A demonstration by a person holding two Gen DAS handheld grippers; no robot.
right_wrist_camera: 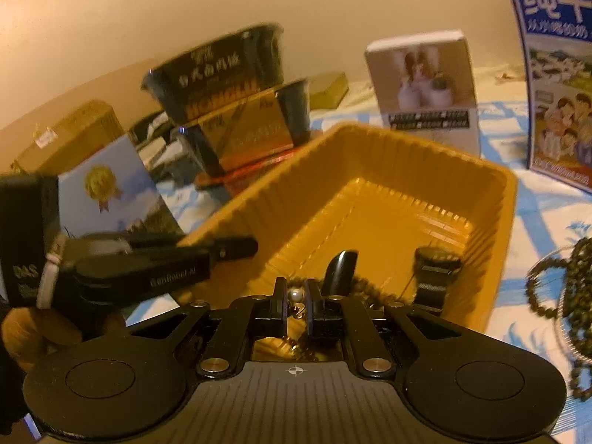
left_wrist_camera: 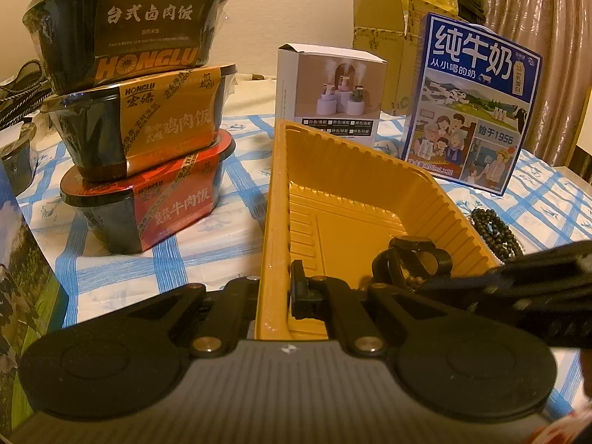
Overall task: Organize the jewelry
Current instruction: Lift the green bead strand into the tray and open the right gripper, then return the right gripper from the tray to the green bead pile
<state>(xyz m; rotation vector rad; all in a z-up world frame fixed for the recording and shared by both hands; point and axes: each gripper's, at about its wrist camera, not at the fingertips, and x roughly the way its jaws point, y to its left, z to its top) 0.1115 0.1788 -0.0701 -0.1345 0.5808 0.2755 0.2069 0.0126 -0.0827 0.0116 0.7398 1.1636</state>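
A yellow plastic tray (left_wrist_camera: 355, 170) lies on the checked cloth. My left gripper (left_wrist_camera: 275, 290) is shut on the tray's near left rim. In the tray lies a black watch (left_wrist_camera: 414, 259) beside a brown bead strand (left_wrist_camera: 416, 282). In the right wrist view my right gripper (right_wrist_camera: 295, 305) hovers over the tray (right_wrist_camera: 495, 229), shut on a small pearl piece (right_wrist_camera: 295, 295) between its fingers. The bead strand (right_wrist_camera: 366, 288) and the watch (right_wrist_camera: 436, 264) lie just ahead of it. A dark bead bracelet (left_wrist_camera: 497, 231) lies on the cloth right of the tray, also in the right wrist view (right_wrist_camera: 566, 288).
Three stacked Honglu rice bowls (left_wrist_camera: 140, 118) stand left of the tray. A white humidifier box (left_wrist_camera: 329, 88) and a blue milk carton (left_wrist_camera: 470, 107) stand behind it. A cardboard box (left_wrist_camera: 384, 40) sits at the back. Another printed box (left_wrist_camera: 22, 285) is at the near left.
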